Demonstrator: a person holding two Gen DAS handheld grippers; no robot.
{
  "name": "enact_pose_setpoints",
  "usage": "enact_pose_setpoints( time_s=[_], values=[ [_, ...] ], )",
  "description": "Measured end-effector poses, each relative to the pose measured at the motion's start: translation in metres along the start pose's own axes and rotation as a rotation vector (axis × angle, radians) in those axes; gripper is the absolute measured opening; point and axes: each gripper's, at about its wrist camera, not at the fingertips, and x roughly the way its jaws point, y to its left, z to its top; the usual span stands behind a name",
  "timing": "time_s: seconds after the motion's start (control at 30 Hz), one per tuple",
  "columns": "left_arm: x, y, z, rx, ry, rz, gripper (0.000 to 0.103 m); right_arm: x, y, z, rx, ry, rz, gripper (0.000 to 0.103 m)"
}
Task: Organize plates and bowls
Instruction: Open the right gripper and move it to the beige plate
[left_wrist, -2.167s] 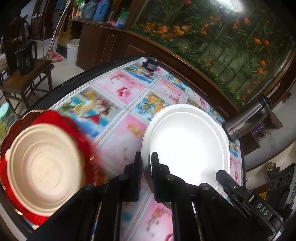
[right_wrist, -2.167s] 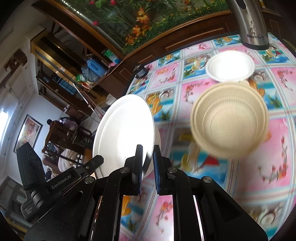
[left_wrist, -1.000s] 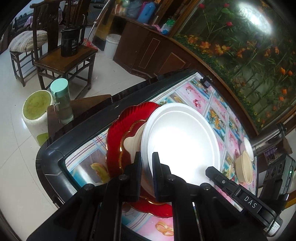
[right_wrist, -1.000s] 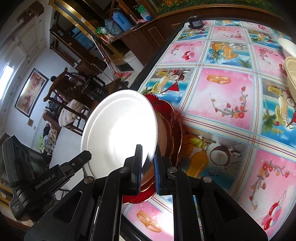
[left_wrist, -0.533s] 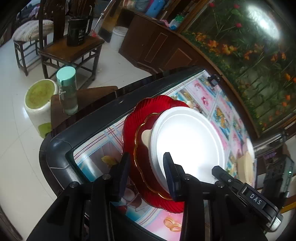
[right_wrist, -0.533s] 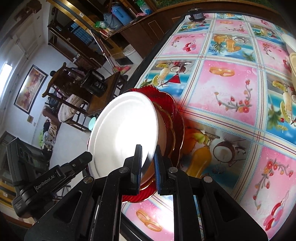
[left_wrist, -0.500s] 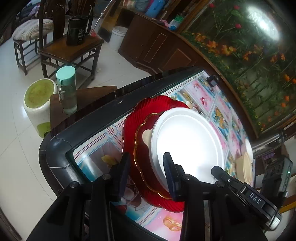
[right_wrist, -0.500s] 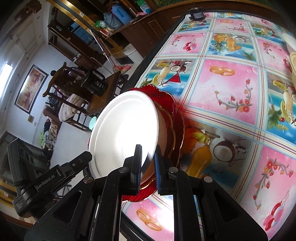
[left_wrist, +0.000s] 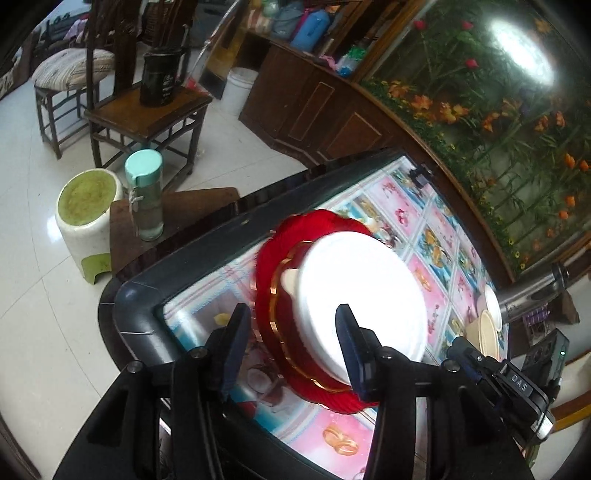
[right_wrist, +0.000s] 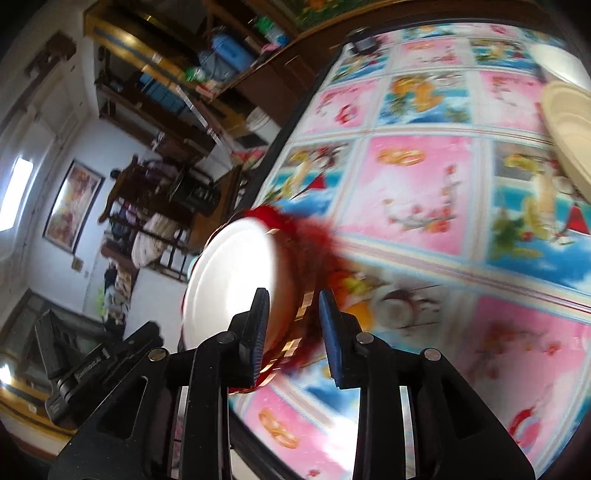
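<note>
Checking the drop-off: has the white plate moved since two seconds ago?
Yes. The white plate went from above mid-table, beside the steel flask, to the red plate stack at the table's corner.

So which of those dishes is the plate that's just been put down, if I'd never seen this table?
Find the table with the bright pink and blue fruit-picture cloth, and go to its near corner. A scalloped red plate with a gold rim lies there, and the plain white plate sits on top of that stack. It is the widest white dish and the only one resting on red.
</note>
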Motion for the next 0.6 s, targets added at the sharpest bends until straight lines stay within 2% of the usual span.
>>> enact_pose_setpoints(
  time_s=[0.2,0.33,0.5,0.6],
  values=[
    [0.002,-0.042,-0.012,0.094,0.019,-0.035,0.051,-0.028,-0.058,0.007,0.125,-0.065,0.002,0.028],
    [0.011,-0.085,-0.028,0.197,0.053,-0.065,0.054,-0.049,-0.092,0.010,0.186,-0.115,0.013,0.028],
    [0.034,-0.141,-0.050,0.317,0.123,-0.099,0.057,-0.089,-0.144,0.013,0.256,-0.221,0.032,0.028],
    [0.054,-0.173,-0.063,0.367,0.174,-0.109,0.057,-0.121,-0.182,0.014,0.321,-0.316,0.049,0.029]
  ],
)
